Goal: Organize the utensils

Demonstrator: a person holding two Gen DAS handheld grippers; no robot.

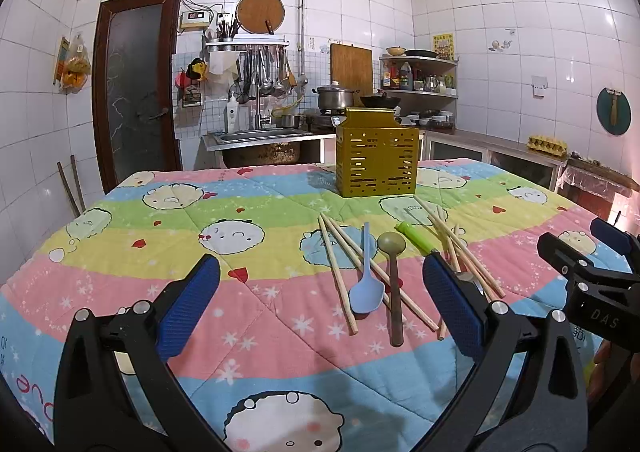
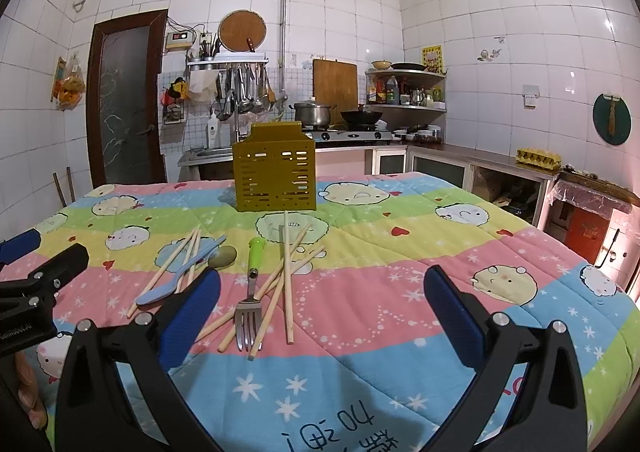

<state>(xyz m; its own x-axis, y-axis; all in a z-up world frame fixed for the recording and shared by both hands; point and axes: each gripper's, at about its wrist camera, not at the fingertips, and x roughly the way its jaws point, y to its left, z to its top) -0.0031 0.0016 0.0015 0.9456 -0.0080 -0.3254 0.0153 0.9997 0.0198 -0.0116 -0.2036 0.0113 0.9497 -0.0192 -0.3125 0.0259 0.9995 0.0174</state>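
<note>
Left tool (image 1: 320,300) wide open and empty above the quilted table (image 1: 160,252), right tool (image 2: 322,304) likewise, blue spoon (image 1: 365,284) bowl nearest, fork (image 2: 249,308) tines nearest, green handle toward gold utensil holder (image 2: 275,176), chopsticks (image 2: 287,276) scattered lengthwise

Holder (image 1: 376,160) upright on quilt (image 1: 160,236), toward far edge. Utensils lie loose on quilt before it. Left cluster: chopsticks (image 1: 340,272), spoon (image 1: 365,284) across them, ladle (image 1: 394,284) just right of spoon. Right cluster: fork (image 2: 250,292) with more chopsticks (image 2: 287,280) crossing beside it. Behind table: sink (image 1: 256,136) left, stove (image 2: 352,134) right, shelf (image 2: 408,88) in corner.
</note>
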